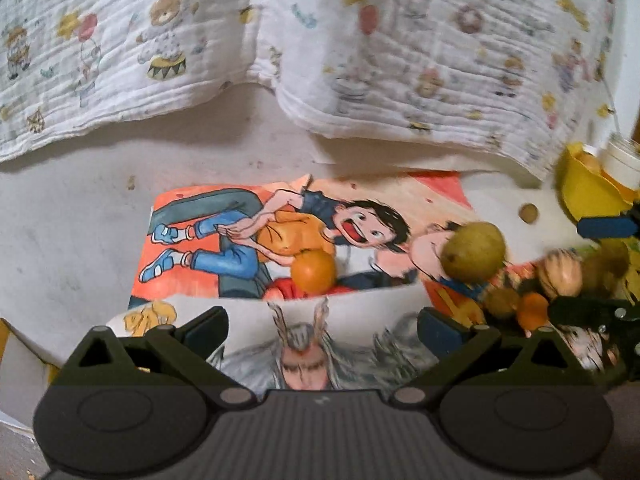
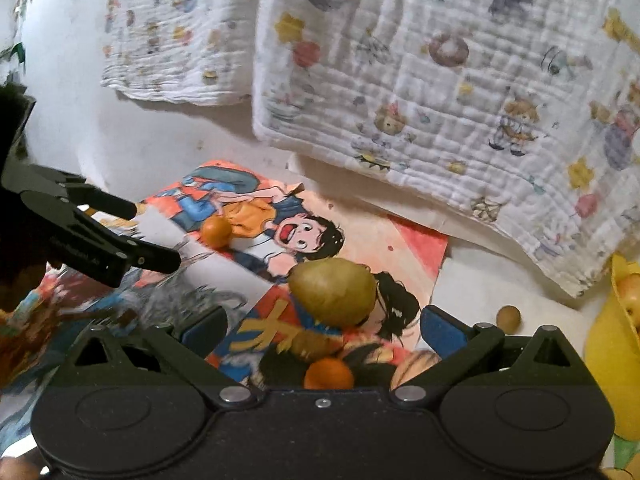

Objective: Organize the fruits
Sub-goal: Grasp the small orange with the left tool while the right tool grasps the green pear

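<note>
Two views show the same cluttered white table (image 1: 72, 216). From the left wrist, the left tool (image 1: 322, 326) stands wide open with nothing between its blue-padded fingers (image 1: 208, 330), above glossy cartoon posters (image 1: 248, 232) lying flat. A smooth round orange (image 1: 313, 271) sits on the poster just ahead of the gap. To the right lies a matte yellow-green pear (image 1: 472, 251), and beyond it a blurred heap of small fruits (image 1: 560, 276): a tan ribbed one, a brownish one and a small orange one. A tiny brown round fruit (image 1: 528, 213) rests alone on the bare table. A yellow bowl (image 1: 584, 196) at the right edge holds pale fruit. A crinkled quilted cloth (image 1: 360, 52) with printed bears hangs behind.

From the right wrist, the right tool (image 2: 322, 326) is also open and empty. The pear (image 2: 332, 292) lies just ahead of it, with the fruit heap (image 2: 328, 372) close under the tool's body. The orange (image 2: 216, 231) sits farther left, near the left tool (image 2: 154, 236). The yellow bowl (image 2: 608, 344) is at the right edge, the small brown fruit (image 2: 508, 316) nearby.
</note>
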`<state>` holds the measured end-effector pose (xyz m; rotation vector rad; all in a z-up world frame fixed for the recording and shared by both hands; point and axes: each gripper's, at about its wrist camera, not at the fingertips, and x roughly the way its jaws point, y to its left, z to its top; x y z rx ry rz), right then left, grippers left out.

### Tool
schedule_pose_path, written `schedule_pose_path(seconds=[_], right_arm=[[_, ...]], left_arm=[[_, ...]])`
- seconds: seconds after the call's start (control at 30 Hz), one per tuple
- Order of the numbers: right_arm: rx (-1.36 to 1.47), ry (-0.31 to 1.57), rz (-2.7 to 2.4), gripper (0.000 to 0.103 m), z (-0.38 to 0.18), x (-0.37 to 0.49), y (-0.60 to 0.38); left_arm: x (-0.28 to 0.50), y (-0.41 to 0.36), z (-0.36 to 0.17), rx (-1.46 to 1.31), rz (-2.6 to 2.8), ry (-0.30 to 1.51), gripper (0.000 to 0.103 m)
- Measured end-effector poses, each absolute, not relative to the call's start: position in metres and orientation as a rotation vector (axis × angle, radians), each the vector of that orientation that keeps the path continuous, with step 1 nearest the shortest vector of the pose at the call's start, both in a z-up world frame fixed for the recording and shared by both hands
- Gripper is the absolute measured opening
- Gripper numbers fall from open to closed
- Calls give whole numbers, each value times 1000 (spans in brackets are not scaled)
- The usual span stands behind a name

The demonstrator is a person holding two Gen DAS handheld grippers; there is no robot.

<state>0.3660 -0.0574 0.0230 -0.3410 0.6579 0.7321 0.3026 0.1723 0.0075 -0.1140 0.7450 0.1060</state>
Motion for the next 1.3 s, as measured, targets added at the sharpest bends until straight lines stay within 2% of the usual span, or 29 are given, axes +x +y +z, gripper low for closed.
schedule_pose_path(seconds=[0.5, 0.9, 1.17, 1.3], right_arm=[[-316, 745, 705, 100, -19, 419, -17], [-300, 791, 694, 87, -36, 432, -6], [-290, 773, 671, 77, -39, 434, -6], [-288, 759, 663, 76, -40, 434, -6]], left_arm=[[344, 188, -22, -139, 112, 760, 100], [359, 191, -29, -126, 92, 749, 77], [356, 182, -33, -59, 121, 726, 58], [357, 178, -34, -36, 126, 723, 48]])
